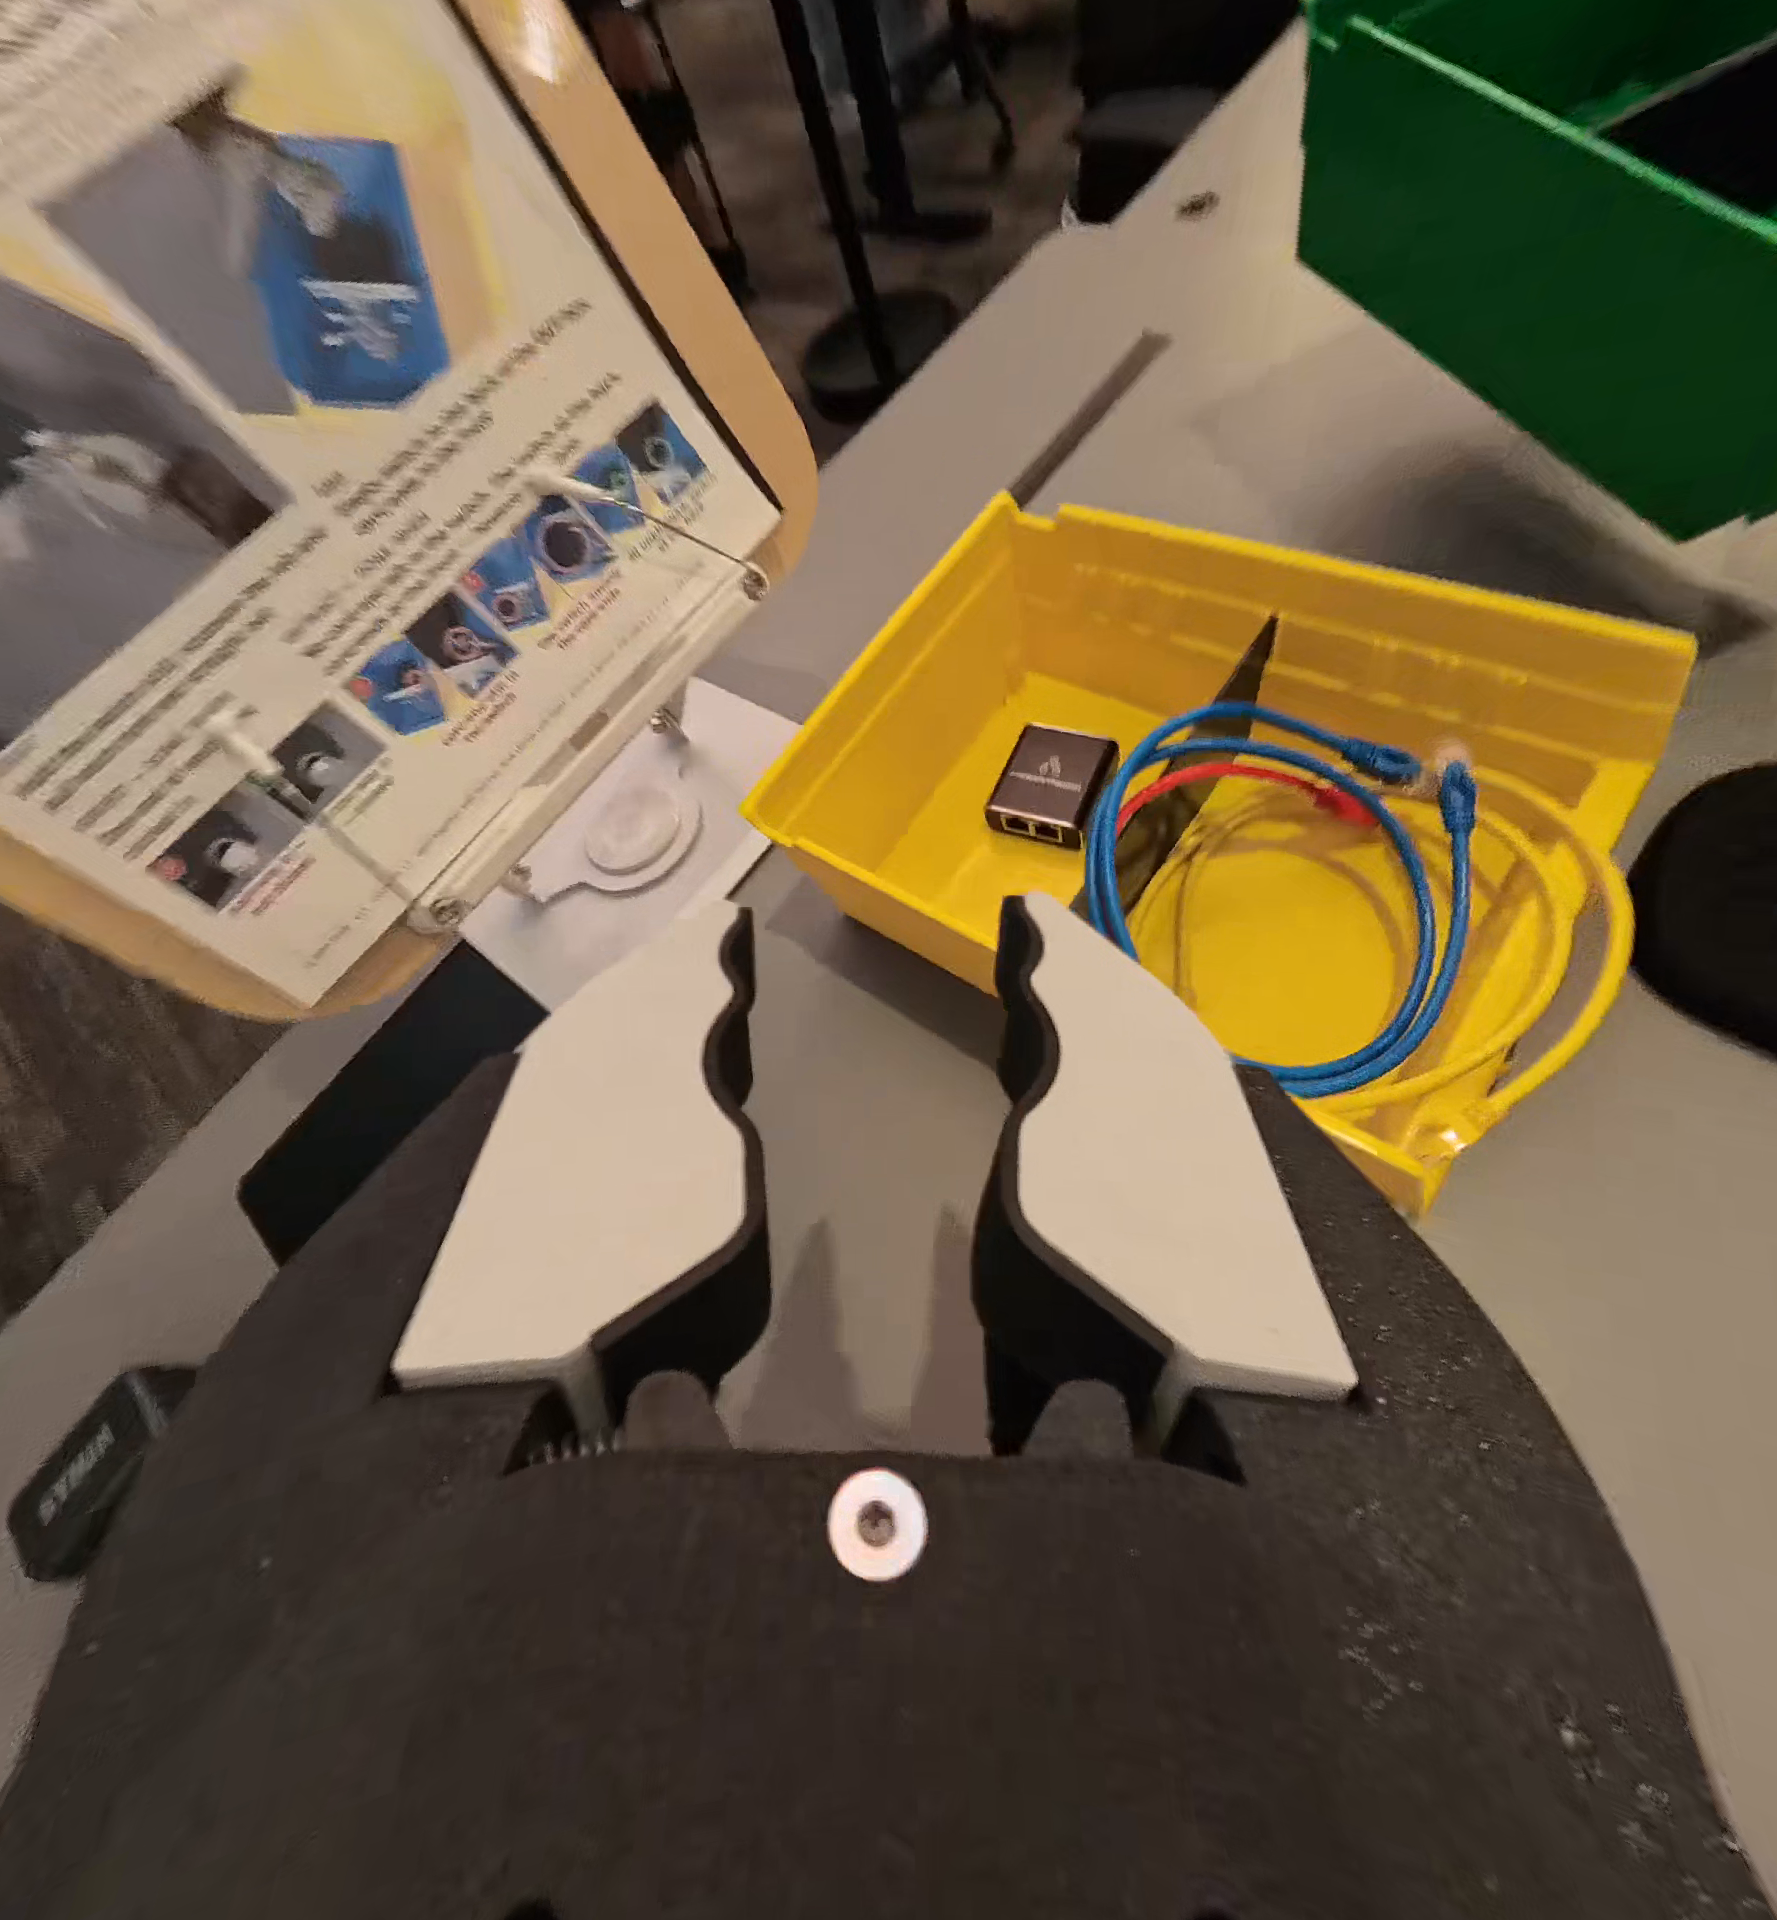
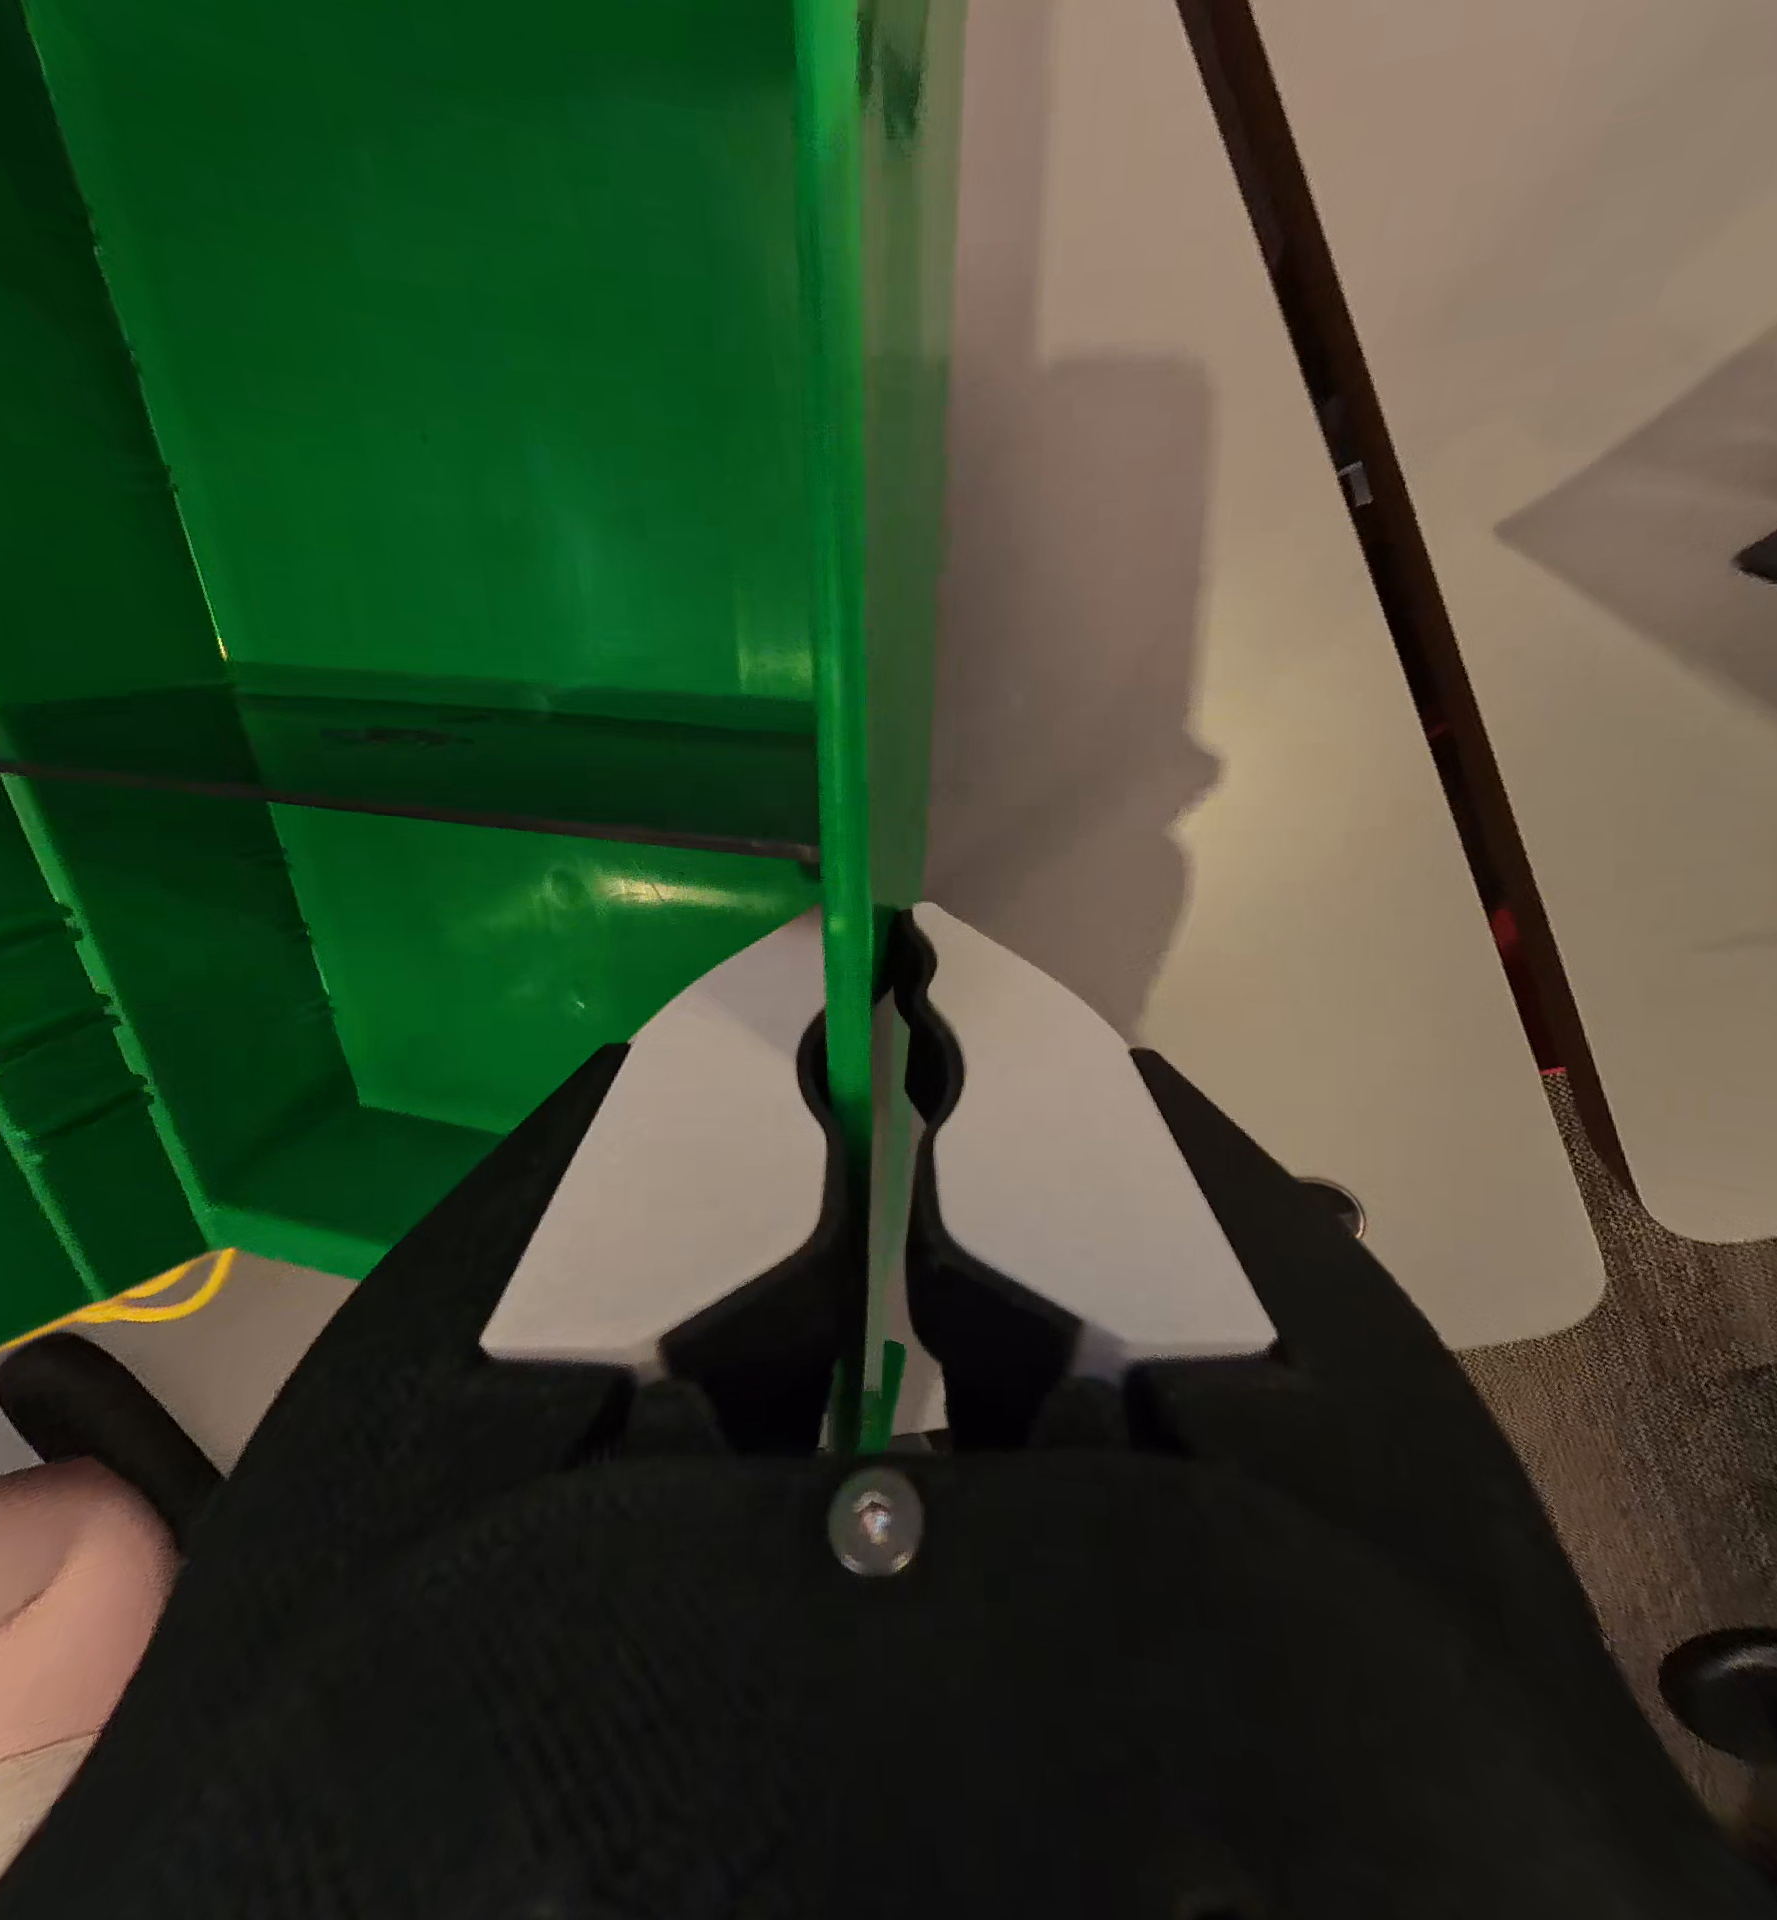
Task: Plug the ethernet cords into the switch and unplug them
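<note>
At the lower centre, the left gripper (image 1: 876,940) is spread and empty over the grey table (image 1: 1642,1299). Beyond it at centre right, a yellow bin (image 1: 967,665) holds the black switch (image 1: 1050,777) beside coiled blue (image 1: 1268,894), red (image 1: 1237,777) and yellow cords (image 1: 1580,987). The right gripper (image 2: 868,920) pinches the green bin's (image 2: 468,416) wall.

Glossy green plastic bin (image 2: 510,416), glossy yellow plastic tray (image 1: 967,644), matt grey worktop (image 1: 1642,1299), rough-grained black gripper (image 1: 873,935) body, smooth grey fingers (image 1: 614,1164)

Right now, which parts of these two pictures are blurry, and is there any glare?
Left wrist view: the instruction board and green bin are motion-smeared; the yellow bin and cables are fairly sharp. Right wrist view: soft throughout, with a bright glare patch on the green bin's floor.
</note>
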Motion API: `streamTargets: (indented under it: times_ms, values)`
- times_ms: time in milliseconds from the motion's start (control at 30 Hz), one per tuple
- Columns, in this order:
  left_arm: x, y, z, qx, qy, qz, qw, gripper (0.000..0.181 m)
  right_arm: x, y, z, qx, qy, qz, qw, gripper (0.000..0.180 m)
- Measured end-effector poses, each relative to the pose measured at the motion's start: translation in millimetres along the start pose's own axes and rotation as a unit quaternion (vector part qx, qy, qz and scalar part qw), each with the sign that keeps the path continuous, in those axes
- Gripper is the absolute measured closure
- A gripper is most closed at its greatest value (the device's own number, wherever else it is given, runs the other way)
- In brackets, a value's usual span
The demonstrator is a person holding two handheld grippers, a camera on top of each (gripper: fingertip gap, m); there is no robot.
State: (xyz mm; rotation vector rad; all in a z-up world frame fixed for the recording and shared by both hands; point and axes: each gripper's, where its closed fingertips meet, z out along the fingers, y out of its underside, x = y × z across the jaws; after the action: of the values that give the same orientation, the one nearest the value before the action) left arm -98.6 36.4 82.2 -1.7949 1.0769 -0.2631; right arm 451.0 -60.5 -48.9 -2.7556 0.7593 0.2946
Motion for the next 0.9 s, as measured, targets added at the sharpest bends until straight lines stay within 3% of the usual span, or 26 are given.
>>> streamTargets:
  times_ms: [133,300,367,467,533,600,767,900]
  values:
    - [24,12,42,-0.021,0.066,0.065,0.995,0.134,13,8,34,-0.03,-0.003,-0.012,0.999,0.172]
    - [36,27,88,-0.076,0.15,-0.134,0.976,0.134,16,7,66,-0.045,0.005,-0.045,0.998,0.172]
    - [33,42,106,-0.107,0.142,-0.167,0.97,0.134,10,4,75,-0.043,-0.019,-0.045,0.998,0.171]
    - [17,72,129,-0.167,0.068,-0.153,0.972,0.118,7,-2,79,-0.04,-0.017,-0.062,0.997,0.173]
    - [22,83,140,-0.191,0.078,-0.161,0.965,0.119,6,-5,79,-0.043,-0.008,-0.078,0.996,0.174]
    - [35,94,147,-0.219,0.118,-0.173,0.953,0.122,4,-7,80,-0.042,-0.008,-0.088,0.995,0.174]
    - [37,98,143,-0.231,0.169,-0.184,0.94,0.158,-3,-9,83,-0.038,-0.012,-0.105,0.994,0.174]
    - [20,113,129,-0.266,0.151,-0.154,0.939,0.159,-11,-6,84,-0.041,-0.013,-0.115,0.992,0.174]
